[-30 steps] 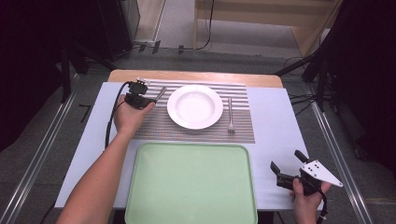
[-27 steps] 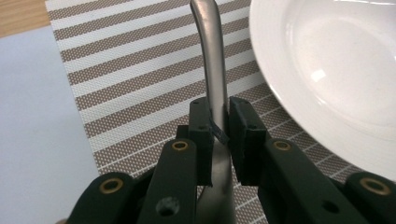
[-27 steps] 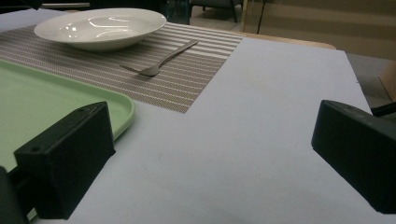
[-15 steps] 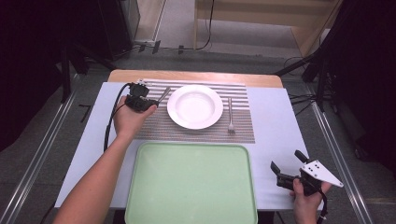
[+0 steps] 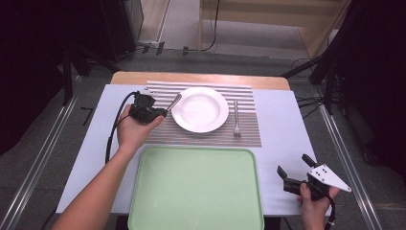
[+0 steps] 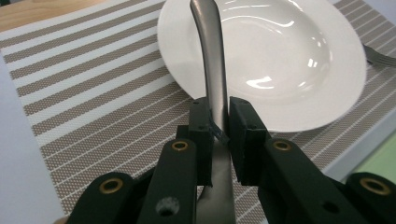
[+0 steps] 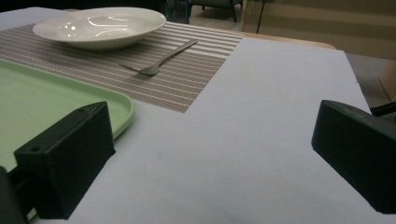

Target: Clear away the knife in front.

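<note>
Left gripper clamping spoon handle, white plate beyond

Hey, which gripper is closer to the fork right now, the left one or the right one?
Left. The left gripper sits across the white plate from the fork, clamping a metal utensil. The right gripper is open at the table's near right corner.

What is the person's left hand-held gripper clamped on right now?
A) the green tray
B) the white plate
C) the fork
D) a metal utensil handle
D: the left hand-held gripper has its jaws pressed on a metal utensil handle that reaches over the white plate; the fork lies apart on the mat.
</note>
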Demonstrator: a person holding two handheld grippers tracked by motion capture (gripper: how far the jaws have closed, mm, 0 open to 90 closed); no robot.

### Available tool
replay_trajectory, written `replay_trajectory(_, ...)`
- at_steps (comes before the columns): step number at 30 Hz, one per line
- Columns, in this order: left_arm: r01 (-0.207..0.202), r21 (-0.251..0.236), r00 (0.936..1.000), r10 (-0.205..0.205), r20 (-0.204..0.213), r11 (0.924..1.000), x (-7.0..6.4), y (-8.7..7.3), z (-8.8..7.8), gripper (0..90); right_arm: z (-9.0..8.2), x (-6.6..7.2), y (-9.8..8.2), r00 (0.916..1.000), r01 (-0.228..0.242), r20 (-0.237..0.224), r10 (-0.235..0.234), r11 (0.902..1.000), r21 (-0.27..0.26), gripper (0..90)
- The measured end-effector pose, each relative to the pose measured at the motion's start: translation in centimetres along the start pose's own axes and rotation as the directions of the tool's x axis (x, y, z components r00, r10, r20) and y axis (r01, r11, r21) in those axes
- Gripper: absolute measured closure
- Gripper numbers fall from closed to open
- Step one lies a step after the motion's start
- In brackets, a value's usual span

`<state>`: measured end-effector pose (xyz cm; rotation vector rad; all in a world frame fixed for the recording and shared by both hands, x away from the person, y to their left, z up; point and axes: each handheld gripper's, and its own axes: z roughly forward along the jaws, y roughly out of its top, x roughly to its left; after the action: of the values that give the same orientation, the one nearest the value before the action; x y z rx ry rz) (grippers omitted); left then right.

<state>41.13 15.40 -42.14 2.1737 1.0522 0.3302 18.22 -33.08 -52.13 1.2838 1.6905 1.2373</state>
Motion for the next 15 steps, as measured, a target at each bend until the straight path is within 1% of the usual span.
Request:
replay_trajectory(5,-0.015,-0.012,0.9997,0.015,0.017,0.9998,-1.0,-0.5,-0.5,78.8,0.0,0.0,0.0,1.0000,0.002,-0.002,-0.002,1.0000,0.000,0.0)
replay_trajectory(10,-0.035,-0.018,0.9989,0.035,0.029,0.9992,-1.7,-1.2,-1.0,78.8,0.0,0.0,0.0,1.0000,0.002,-0.002,-0.002,1.0000,0.000,0.0)
replay_trajectory(11,-0.030,-0.020,0.9990,0.031,0.032,0.9993,-1.9,-1.3,-1.0,78.8,0.0,0.0,0.0,1.0000,0.002,-0.002,-0.002,1.0000,0.001,0.0)
replay_trajectory(15,-0.036,-0.025,0.9982,0.037,0.047,0.9991,-2.3,-2.0,-1.5,78.8,0.0,0.0,0.0,1.0000,0.002,-0.001,-0.002,1.0000,0.001,0.0)
